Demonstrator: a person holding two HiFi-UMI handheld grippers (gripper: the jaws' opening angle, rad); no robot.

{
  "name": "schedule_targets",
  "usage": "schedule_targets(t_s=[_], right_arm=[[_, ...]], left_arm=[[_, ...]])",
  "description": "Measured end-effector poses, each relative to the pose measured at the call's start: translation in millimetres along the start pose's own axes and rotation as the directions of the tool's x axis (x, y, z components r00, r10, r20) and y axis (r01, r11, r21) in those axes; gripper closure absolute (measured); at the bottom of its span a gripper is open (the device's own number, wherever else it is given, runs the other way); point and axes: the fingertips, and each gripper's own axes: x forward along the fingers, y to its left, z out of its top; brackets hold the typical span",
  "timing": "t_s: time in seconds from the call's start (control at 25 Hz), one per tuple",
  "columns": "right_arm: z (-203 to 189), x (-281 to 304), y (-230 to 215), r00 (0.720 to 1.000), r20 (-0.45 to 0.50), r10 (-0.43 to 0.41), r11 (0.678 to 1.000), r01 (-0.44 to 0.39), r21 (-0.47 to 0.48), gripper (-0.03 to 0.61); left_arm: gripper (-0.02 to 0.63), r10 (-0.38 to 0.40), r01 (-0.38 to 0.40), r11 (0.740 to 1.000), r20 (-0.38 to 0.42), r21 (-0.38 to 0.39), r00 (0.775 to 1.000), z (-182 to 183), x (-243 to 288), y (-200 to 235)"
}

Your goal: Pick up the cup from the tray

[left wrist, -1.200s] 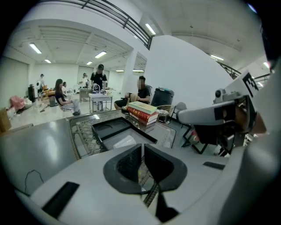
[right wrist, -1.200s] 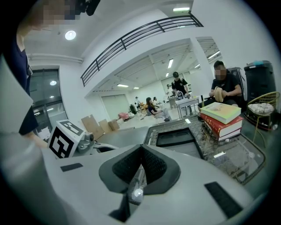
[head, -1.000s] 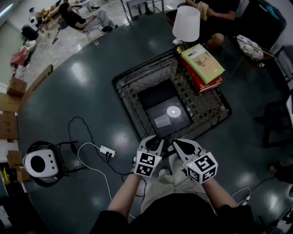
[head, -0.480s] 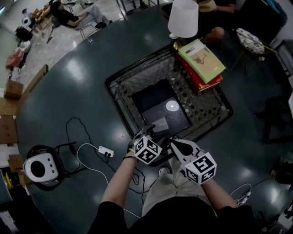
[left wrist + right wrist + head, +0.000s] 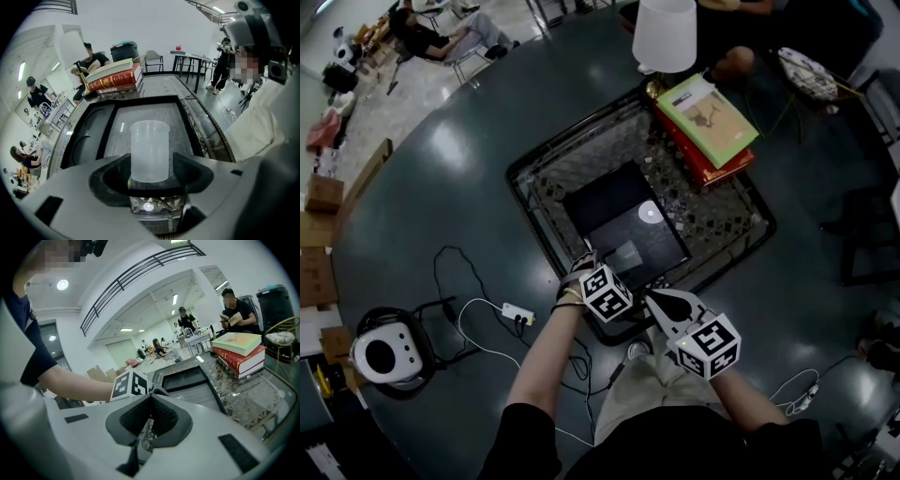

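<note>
**Cup stands between opening jaws**

Left hand-held gripper (image 5: 150, 171): jaws opening wide, with the translucent white cup (image 5: 150, 150) upright between them on the black tray (image 5: 107, 131). Right hand-held gripper (image 5: 149, 399): shut, empty, just beside. 2 stacked books (image 5: 708, 122) lie at the bench (image 5: 722, 220) corner. Only the head view shows floor cables (image 5: 478, 309).

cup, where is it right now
In the left gripper view the cup stands upright on the dark tray, centred between the left gripper's opening jaws.
</note>
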Motion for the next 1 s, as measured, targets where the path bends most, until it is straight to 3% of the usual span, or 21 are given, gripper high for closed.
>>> schedule_targets(t_s=[0.36,1.0], right_arm=[[-3,-8,-2,1.000,0.003,-0.018,1.000,0.018,0.003,0.566],[-6,-41,31,0.999,0.036,-0.019,0.998,0.021,-0.057,0.566]], left_arm=[[0.351,-0.002,0.004,0.997,0.018,-0.076,1.000,4,2,1],[0.353,0.057,-0.006,0.964,0.188,-0.266,0.981,21,-66,-44]])
